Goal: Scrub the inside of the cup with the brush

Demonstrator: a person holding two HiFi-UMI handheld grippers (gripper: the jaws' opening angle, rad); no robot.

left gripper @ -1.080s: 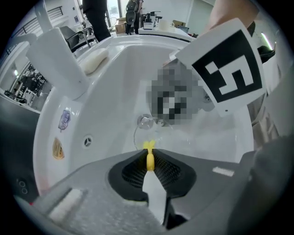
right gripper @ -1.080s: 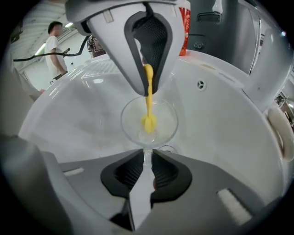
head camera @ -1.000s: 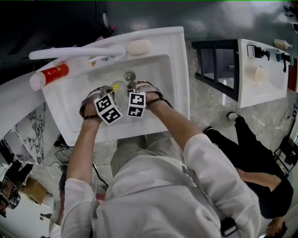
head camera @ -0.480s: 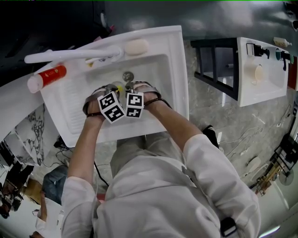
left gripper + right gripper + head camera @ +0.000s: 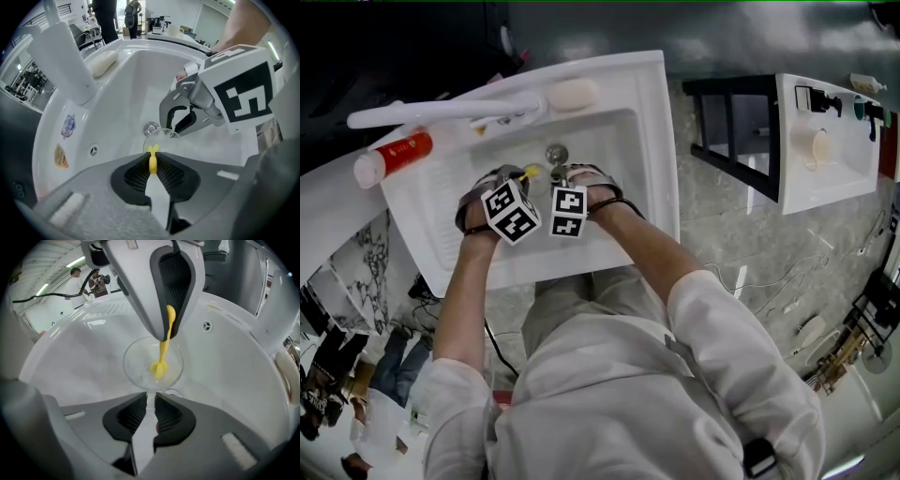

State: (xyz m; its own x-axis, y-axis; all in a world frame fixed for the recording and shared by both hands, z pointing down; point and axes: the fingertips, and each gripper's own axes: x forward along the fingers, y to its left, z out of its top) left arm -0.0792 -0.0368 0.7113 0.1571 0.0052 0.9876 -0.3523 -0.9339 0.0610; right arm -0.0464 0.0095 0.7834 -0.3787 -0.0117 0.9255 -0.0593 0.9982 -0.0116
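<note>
Cup, clear glass, sits just ahead of the left gripper in the left gripper view, whose jaws clench a yellow brush. In the right gripper view, the right gripper pinches the cup's stem, with the brush head inside the bowl. In the head view, both grippers hang over the sink's middle, beside the drain.

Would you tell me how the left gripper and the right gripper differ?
The left gripper is shut on the yellow brush; the right gripper is shut on the stem of the clear cup. The left gripper points down into the cup; the right gripper is tilted. Both are over the sink.
</note>
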